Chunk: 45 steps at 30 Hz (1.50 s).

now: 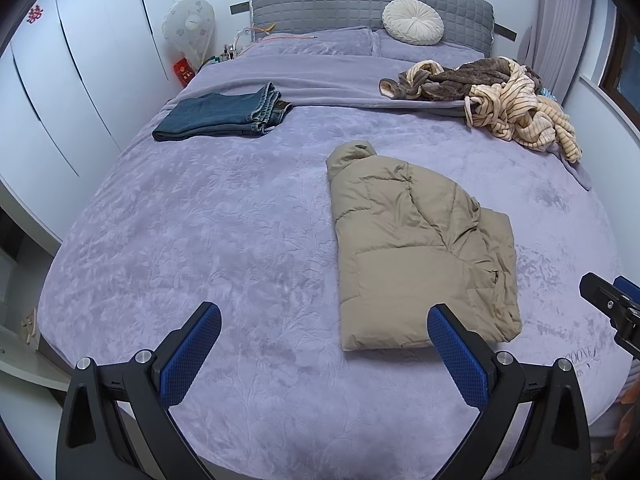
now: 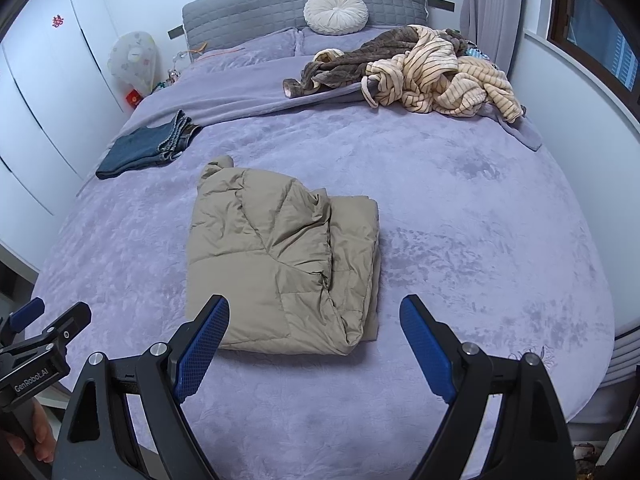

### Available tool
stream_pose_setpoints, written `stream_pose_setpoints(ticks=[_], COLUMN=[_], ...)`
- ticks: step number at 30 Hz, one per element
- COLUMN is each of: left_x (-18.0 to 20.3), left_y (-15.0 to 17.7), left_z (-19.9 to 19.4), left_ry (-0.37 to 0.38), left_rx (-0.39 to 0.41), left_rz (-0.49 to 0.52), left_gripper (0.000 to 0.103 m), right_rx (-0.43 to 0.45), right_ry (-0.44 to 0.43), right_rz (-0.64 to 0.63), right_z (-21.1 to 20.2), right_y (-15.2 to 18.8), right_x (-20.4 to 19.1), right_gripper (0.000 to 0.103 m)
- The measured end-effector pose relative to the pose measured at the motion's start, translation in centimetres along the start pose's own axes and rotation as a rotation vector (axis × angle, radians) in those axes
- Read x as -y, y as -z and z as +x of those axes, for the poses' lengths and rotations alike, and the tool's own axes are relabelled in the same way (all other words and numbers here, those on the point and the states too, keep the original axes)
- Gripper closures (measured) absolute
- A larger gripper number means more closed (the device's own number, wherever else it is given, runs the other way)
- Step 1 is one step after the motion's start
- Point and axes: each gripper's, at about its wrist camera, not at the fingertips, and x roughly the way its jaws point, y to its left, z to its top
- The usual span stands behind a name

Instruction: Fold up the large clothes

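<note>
I hold two grippers above the near edge of a bed [image 1: 240, 220] covered in a lilac plush blanket. My left gripper [image 1: 324, 344] has its blue-padded fingers spread wide and grips nothing. My right gripper [image 2: 316, 336] is spread just as wide and is also empty.

The tan puffer jacket [image 2: 280, 264] lies folded lengthwise in the middle of the near half of the bed, its hem towards me and its collar pointing at the headboard [image 1: 372, 4]. From the left view it sits just ahead and to the right of my fingers; from the right view it sits straight ahead.

I judge the padding to be springy and slick. If I pinch only the top layer at the hem, the lower layers may slide out and the fold could puff open. The right-hand layers already sit uneven, so a lopsided lift might skew the bundle.

There is wide bare blanket on both sides of the jacket. Folded jeans [image 1: 224, 114] lie well apart at the far left. A heap of striped and brown fleece clothes [image 1: 492, 96] lies well apart at the far right, near the pillows. The near bed edge is close beneath my grippers.
</note>
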Motion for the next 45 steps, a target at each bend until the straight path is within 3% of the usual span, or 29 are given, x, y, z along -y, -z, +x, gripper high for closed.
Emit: stream_pose_setpoints(ticks=[45], left_x=[-0.11], left_y=[-0.22], left_z=[0.07], left_ry=[-0.008], left_rx=[0.005], left_rz=[0.001], left_gripper=[0.000], right_rx=[-0.006], right_ry=[0.001], right_rz=[0.004], right_z=[0.07], right_y=[0.09], right_x=[0.41], right_gripper=[0.014])
